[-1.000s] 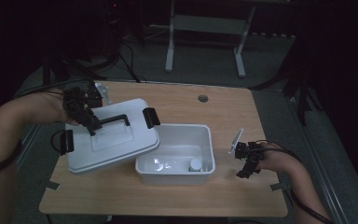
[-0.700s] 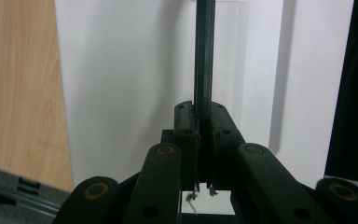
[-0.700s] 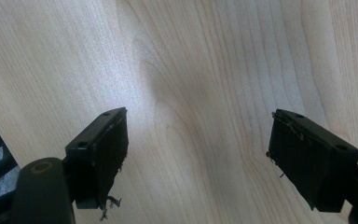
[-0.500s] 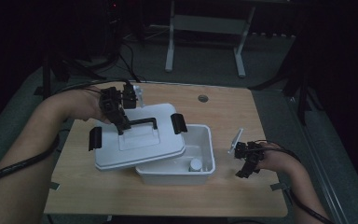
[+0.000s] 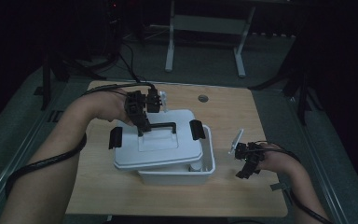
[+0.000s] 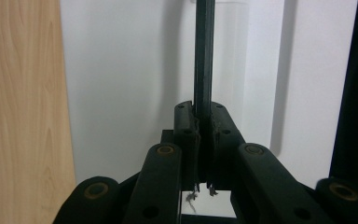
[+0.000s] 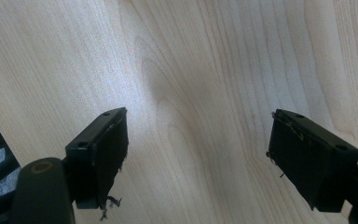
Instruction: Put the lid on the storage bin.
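Smooth white plastic lid (image 5: 161,145), matt wood-grain table (image 5: 242,196).

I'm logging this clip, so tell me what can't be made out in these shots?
- Box contents: high view, the lid held by the left gripper covers nearly all.
- Handle ends: left gripper view, cut off by the top edge and the jaws.
- Right gripper jaws: high view, too dark and small; the right gripper view shows them apart.

Light wooden table (image 5: 242,116), round grommet hole (image 5: 203,98) near far edge, white bin (image 5: 177,176) standing on it
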`<state>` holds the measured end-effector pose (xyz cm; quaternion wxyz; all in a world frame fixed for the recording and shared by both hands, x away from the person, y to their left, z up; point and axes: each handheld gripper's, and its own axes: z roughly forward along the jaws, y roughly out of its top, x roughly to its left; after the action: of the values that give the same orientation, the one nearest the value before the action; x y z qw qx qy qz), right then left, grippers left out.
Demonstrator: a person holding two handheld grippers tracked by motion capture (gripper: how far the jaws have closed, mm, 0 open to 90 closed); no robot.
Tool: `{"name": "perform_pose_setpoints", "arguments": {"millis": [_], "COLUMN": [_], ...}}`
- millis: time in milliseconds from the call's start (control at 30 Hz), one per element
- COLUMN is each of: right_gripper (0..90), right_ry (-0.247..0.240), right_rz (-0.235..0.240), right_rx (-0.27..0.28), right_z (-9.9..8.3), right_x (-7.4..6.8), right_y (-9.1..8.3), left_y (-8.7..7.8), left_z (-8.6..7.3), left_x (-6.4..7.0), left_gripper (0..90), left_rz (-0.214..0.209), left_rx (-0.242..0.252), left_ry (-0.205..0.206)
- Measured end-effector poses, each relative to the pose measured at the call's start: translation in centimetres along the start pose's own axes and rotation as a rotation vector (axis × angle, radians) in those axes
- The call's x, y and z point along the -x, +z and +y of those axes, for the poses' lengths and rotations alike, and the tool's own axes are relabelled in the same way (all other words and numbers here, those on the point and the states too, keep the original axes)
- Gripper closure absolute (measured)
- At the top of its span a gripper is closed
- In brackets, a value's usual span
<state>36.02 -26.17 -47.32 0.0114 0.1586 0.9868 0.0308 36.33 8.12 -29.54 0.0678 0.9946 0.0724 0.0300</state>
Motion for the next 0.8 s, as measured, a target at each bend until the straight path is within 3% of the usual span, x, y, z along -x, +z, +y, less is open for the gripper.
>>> {"name": "perform_pose_setpoints", "arguments": {"millis": [400,800], "right_gripper": [19.4,19.4], "right_ry": [-0.001,0.004], "right_rz": [-0.003,0.003], "right_rx": [0.008,0.004], "right_z": [-0.1,-0.4], "right_x": [0.0,0.1], "right_y": [0.0,0.5], "left_y": [2.0,4.4], "left_z": [3.0,4.4], "left_x": [0.0,-0.3], "left_gripper": [84.0,84.0], "left_rz": [-0.007,-0.033], "left_rx": [-0.038,-0.043], "left_ry": [0.045,0.06]}}
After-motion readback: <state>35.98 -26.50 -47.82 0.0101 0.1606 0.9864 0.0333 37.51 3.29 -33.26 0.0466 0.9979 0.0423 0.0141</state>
